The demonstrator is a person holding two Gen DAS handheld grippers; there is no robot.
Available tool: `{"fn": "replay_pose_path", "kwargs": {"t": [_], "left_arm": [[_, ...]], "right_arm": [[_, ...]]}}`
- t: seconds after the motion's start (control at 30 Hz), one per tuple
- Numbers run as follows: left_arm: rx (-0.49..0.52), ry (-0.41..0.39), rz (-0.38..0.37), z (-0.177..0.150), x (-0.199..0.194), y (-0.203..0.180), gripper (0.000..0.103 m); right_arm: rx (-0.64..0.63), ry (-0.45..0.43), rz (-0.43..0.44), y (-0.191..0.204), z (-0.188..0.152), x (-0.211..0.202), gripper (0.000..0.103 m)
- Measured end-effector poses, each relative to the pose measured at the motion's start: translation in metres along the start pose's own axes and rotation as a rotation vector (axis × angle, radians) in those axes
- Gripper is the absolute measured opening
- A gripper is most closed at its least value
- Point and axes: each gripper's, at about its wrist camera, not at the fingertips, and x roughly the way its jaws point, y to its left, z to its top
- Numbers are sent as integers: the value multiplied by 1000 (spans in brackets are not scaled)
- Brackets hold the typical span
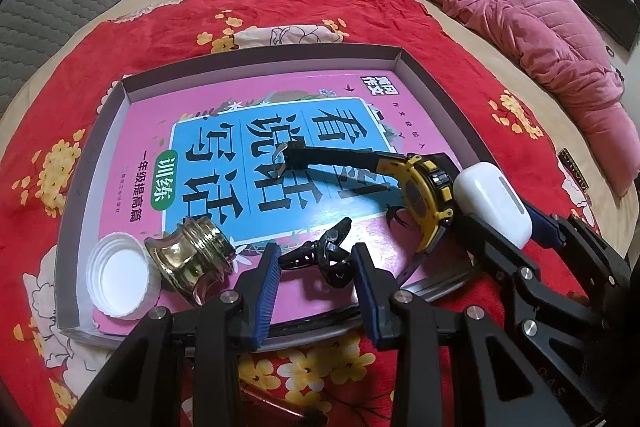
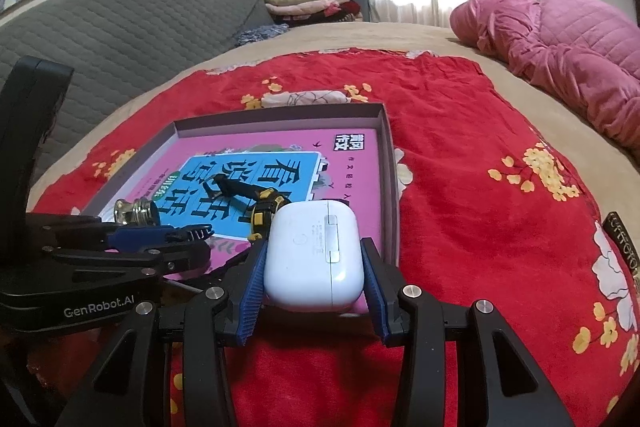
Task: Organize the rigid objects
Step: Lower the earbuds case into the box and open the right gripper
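Left tongs (image 1: 316, 267): matte black linkage arms, silver round screw heads at the pivots, blue ribbed pads (image 1: 266, 291) lining the inner faces. Right tongs (image 2: 314, 271): same black build, same silver screws, blue ribbed pads. White "GenRobot.AI" lettering marks the left unit's black housing.

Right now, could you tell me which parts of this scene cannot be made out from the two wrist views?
- Hair clip: left wrist view, whether the left gripper pads touch it is unclear.
- Watch: right wrist view, mostly hidden behind the white earbud case.
- White cap: right wrist view, hidden by the left gripper's body.
- Earbud case print: right wrist view, too small to read.
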Motion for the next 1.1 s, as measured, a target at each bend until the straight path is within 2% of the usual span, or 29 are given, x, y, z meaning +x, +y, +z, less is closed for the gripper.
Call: {"fn": "replay_pose_path", "kwargs": {"t": [0.37,0.87,1.1], "left_arm": [[-10,2,5,-1,0,4,36],[-15,4,4,-1,1,5,36],[-15,4,5,-1,1,5,36]], "right_arm": [[-36,9,-6,6,-1,1,46],[6,-6,29,0,-3,0,47],[-3,-15,29,1,-4,-1,54]]}}
